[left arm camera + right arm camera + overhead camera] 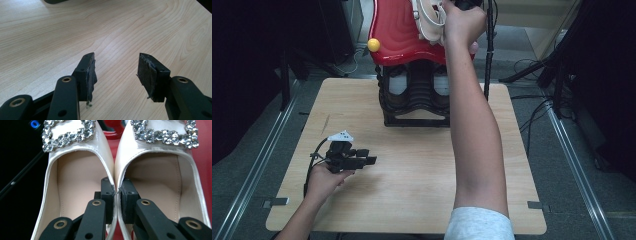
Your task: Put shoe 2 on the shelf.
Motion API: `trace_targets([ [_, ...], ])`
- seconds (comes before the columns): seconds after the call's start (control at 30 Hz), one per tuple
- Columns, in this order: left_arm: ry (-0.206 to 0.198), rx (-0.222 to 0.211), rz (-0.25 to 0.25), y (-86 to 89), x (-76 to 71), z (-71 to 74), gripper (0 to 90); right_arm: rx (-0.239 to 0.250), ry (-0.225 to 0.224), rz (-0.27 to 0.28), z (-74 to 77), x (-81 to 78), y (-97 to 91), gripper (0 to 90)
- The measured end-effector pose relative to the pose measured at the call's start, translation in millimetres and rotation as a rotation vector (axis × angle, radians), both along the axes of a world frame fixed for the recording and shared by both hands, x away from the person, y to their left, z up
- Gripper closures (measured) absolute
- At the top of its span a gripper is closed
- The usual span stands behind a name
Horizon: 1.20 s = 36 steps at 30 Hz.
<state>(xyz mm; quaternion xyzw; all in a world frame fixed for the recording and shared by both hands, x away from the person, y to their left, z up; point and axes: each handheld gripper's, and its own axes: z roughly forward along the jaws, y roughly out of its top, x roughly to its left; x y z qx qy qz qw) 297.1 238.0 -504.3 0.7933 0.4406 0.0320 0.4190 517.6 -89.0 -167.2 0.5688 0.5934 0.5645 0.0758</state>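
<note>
Two cream patent shoes with rhinestone buckles lie side by side, the left shoe [75, 177] and the right shoe [160, 175]. My right gripper [117, 186] is shut on their two touching inner walls, one jaw inside each shoe. In the high view the shoes [429, 20] sit on a red rack top [394, 30], with the right hand [462, 22] over them. My left gripper [364, 160] rests low over the wooden table [412, 165] at the front left. Its jaws stand open with nothing between them [116, 58].
The red top sits on a black stand [417, 100] at the table's far edge, with a yellow knob [373, 45] on its left side. A black pole [488, 55] rises just right of the arm. Cables lie on the floor at the right [532, 115].
</note>
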Motion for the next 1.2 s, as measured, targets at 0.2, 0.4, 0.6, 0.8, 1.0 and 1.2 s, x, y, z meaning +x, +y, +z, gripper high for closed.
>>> trace_targets([
  [0.2,0.003,-0.002,-0.004,-1.4,-0.3,0.2,48.3,0.036,0.019,-0.053,-0.8,-0.1,7.2,84.7],
  [0.4,0.001,0.000,-0.003,-1.0,-0.1,0.0,48.3,0.028,0.029,-0.064,-2.2,0.9,13.6,82.7],
  [0.6,0.001,0.001,-0.006,-1.1,0.0,0.1,48.3,0.036,0.030,-0.039,-4.6,4.3,16.9,71.8],
  [0.8,0.000,0.004,-0.007,-1.2,0.0,0.1,48.3,0.050,0.009,-0.044,-1.2,0.7,18.0,74.7],
  [1.0,0.003,0.008,-0.008,-1.9,0.1,-0.1,48.3,0.011,-0.001,-0.032,0.9,-1.4,12.1,72.2],
  [1.2,0.004,0.011,-0.007,-1.7,0.4,-0.4,48.3,0.018,-0.009,0.020,3.6,-5.6,3.3,65.8],
])
